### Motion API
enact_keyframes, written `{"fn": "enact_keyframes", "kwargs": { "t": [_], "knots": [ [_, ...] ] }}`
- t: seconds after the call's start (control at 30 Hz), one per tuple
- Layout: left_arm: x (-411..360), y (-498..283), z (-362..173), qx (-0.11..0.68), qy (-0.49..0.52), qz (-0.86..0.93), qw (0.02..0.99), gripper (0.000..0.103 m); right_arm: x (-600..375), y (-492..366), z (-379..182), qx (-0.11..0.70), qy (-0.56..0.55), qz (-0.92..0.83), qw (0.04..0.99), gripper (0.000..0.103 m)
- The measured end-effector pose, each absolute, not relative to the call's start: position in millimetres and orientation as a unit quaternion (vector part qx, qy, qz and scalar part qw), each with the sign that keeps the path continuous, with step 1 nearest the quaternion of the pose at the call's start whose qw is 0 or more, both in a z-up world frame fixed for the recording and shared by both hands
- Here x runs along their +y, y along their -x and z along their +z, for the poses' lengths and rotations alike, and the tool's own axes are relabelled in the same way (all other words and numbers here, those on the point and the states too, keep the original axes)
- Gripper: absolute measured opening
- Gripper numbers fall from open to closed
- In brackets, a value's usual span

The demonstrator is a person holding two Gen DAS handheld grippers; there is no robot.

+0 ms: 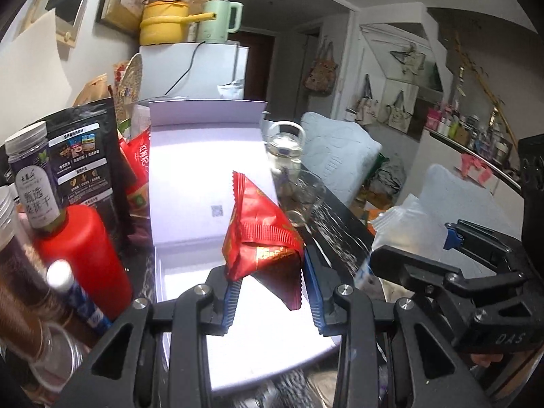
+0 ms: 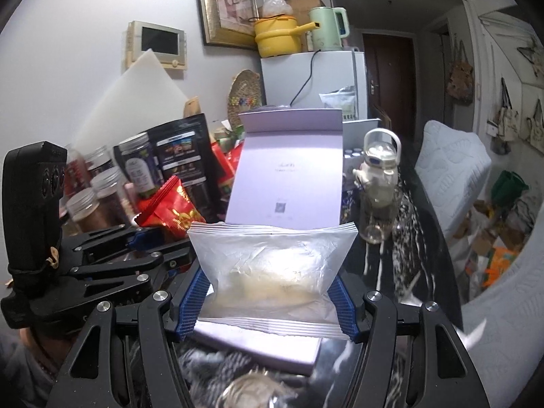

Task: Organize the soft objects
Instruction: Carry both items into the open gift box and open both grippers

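Left gripper [image 1: 272, 292]: fingers closed partway on a red snack packet [image 1: 261, 238], pinched between the blue pads at lower centre, above the open white box [image 1: 204, 170].
Right gripper [image 2: 268, 302]: fingers spread wide, gripping a clear pouch [image 2: 272, 265] by its two side edges, lower centre.
Bench [image 2: 408, 255]: dark, cluttered.

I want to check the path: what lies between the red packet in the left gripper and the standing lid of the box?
In the left wrist view, only the box's pale open lid: nothing lies between it and the red packet.
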State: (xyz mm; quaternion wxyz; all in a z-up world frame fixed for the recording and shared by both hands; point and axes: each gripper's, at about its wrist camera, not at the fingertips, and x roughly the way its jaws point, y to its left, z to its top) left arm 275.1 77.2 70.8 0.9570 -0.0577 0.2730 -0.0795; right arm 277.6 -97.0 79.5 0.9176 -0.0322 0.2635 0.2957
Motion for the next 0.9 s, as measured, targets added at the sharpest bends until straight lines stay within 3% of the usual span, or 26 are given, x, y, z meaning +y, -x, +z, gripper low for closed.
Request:
{"fn": "enact_keyframes", "kwargs": {
  "t": [0.37,0.9],
  "knots": [
    [94.6,-336.8,54.0,0.300,0.051,-0.032,0.952,0.034,-66.1,-355.5,73.8,0.305,0.047,0.282,0.908,0.065],
    [110.8,-387.5,-1.8,0.380,0.046,0.005,0.924,0.034,-32.8,-433.4,14.2,0.407,0.070,0.256,0.874,0.066]
  ]
}}
